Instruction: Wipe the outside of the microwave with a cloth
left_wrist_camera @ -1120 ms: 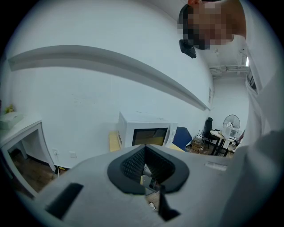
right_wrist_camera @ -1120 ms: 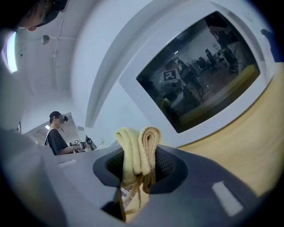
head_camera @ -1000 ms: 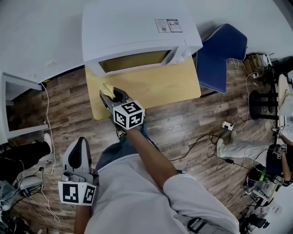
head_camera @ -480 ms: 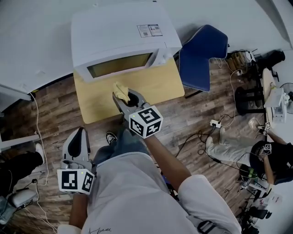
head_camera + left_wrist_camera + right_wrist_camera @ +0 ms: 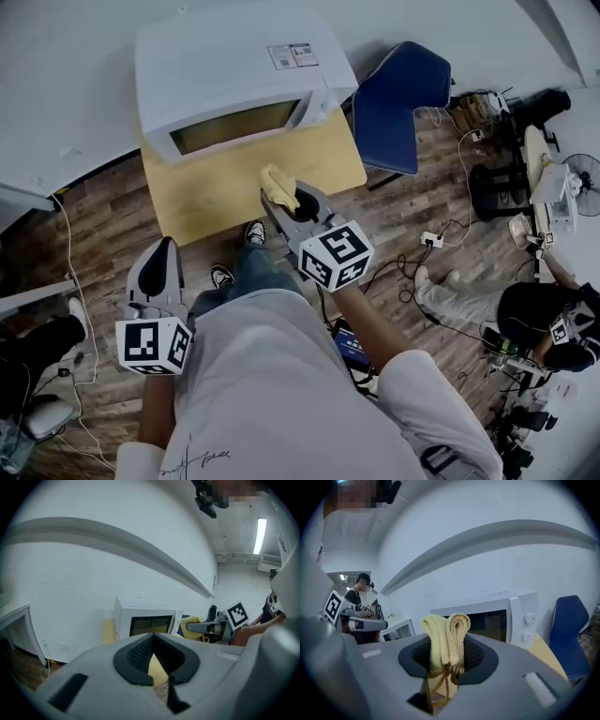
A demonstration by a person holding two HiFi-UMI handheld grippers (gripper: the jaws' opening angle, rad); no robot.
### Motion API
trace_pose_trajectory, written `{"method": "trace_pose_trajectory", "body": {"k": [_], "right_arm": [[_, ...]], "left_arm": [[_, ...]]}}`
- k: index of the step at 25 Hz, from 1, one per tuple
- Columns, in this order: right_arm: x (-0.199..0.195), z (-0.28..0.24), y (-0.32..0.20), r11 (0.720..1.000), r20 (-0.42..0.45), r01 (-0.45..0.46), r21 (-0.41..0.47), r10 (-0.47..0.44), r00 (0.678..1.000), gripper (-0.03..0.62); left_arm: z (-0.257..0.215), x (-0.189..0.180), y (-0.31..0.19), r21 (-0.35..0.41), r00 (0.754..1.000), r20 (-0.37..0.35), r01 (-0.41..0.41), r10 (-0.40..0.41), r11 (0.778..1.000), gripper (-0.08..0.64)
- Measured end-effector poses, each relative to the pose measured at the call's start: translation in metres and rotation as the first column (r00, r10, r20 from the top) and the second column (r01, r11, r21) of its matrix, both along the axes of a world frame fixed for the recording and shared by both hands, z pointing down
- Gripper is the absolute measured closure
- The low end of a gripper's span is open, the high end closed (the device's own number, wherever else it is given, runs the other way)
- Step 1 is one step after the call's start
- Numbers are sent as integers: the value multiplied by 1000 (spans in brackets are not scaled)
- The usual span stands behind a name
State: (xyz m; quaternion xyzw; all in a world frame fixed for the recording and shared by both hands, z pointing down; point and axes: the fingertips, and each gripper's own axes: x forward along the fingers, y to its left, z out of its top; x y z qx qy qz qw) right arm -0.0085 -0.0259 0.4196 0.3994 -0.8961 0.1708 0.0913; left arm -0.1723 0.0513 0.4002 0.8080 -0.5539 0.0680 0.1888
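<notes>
Floor (image 5: 103, 225) of dark wood planks fills the head view, though much of it is hidden under the person's white shirt (image 5: 272, 375). Yellow worktop (image 5: 225, 192) lies at the far side, its far half covered by the white microwave (image 5: 234, 66), door facing near, knobs at the right end. Blue chair (image 5: 398, 94) stands just right of it, partly tucked behind the worktop's corner. Left claw (image 5: 163, 246) hangs low at near left over the floor, well off the worktop, jaws together with nothing between them. Right claw (image 5: 284, 199) is out over the worktop's near edge, clamped on the yellow cloth (image 5: 277, 183). The cloth is folded double, and its lower end drops between the pads out of sight. It is short of the microwave door, not touching.
</notes>
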Motion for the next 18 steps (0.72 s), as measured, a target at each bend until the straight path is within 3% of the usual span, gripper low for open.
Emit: {"method": "trace_pose_trajectory", "body": {"k": [7, 18], "right_arm": [[24, -24, 7, 999, -11, -12, 44, 12, 1000, 474], [49, -54, 17, 998, -31, -23, 55, 25, 999, 477]], "left_arm": [[-7, 1, -5, 24, 1000, 12, -16, 15, 1000, 566], [-30, -7, -12, 79, 999, -6, 49, -49, 996, 566]]}}
